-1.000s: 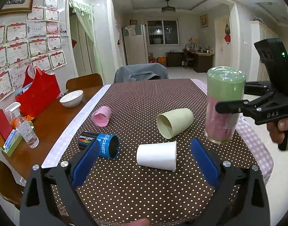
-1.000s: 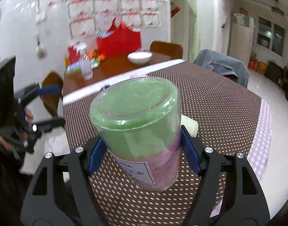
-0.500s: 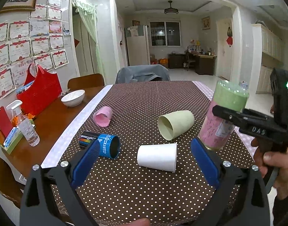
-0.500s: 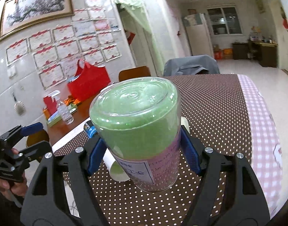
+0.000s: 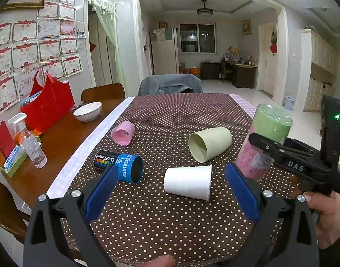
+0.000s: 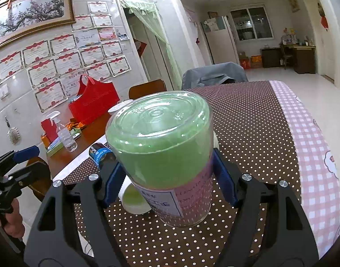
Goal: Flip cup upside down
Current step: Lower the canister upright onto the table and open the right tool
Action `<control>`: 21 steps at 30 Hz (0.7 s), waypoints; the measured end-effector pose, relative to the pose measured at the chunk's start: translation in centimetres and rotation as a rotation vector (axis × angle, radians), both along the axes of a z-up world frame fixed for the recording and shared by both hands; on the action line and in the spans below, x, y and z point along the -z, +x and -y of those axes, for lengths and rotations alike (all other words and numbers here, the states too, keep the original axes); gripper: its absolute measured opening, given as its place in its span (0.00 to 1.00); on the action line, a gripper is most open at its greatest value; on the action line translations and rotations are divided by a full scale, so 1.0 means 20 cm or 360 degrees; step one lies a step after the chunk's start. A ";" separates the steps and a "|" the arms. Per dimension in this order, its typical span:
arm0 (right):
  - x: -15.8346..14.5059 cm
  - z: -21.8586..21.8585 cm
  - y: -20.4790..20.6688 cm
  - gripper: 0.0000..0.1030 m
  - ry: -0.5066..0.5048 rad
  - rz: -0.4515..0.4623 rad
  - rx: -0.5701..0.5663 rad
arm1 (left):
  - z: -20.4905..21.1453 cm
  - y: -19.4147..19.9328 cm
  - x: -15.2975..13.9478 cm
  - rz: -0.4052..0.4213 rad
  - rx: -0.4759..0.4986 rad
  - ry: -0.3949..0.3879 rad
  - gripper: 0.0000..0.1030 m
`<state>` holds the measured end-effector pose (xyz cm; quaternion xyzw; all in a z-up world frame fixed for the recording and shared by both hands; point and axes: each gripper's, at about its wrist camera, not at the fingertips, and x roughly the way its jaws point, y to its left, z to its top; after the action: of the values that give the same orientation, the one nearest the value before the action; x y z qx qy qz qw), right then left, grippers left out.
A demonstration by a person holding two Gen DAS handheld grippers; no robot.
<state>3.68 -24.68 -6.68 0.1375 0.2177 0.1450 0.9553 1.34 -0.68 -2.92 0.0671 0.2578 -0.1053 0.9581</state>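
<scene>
My right gripper point(image 6: 167, 182) is shut on a clear plastic cup point(image 6: 163, 149) with a green upper band and a pink lower band. The cup is upside down, base up, tilted, just above the dotted tablecloth point(image 6: 247, 120). In the left wrist view the same cup point(image 5: 265, 138) is at the right, held by the right gripper point(image 5: 272, 149). My left gripper point(image 5: 170, 191) is open and empty above the near table edge. A white paper cup point(image 5: 187, 182) lies on its side between its fingers' line of sight.
A pale green cup point(image 5: 208, 146), a pink cup point(image 5: 123, 132) and a blue CoolTowel can point(image 5: 119, 165) lie on their sides on the cloth. A white bowl point(image 5: 87, 111), red bag point(image 5: 47, 104) and spray bottle point(image 5: 31, 144) stand on the bare wood at left.
The right gripper has swung round with the cup, tilting it and drawing it nearer the table's front right. The left gripper has stayed still and open.
</scene>
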 end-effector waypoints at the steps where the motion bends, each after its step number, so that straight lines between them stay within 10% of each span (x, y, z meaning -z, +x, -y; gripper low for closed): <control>1: 0.01 0.00 0.01 0.70 -0.0003 -0.0008 0.0005 | 0.00 0.00 0.00 -0.0002 -0.0002 0.0000 0.92; 16: 0.13 -0.03 0.08 0.71 -0.0061 -0.0175 0.0013 | -0.02 0.00 0.03 -0.0027 -0.0013 -0.0007 0.92; 21: 0.10 -0.03 0.07 0.93 -0.0061 -0.0148 0.0041 | -0.02 0.00 0.03 -0.0024 -0.0015 -0.0008 0.92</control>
<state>4.98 -24.01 -8.65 0.1286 0.2627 0.1220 0.9485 1.43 -0.28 -3.55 0.0628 0.2652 -0.1019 0.9567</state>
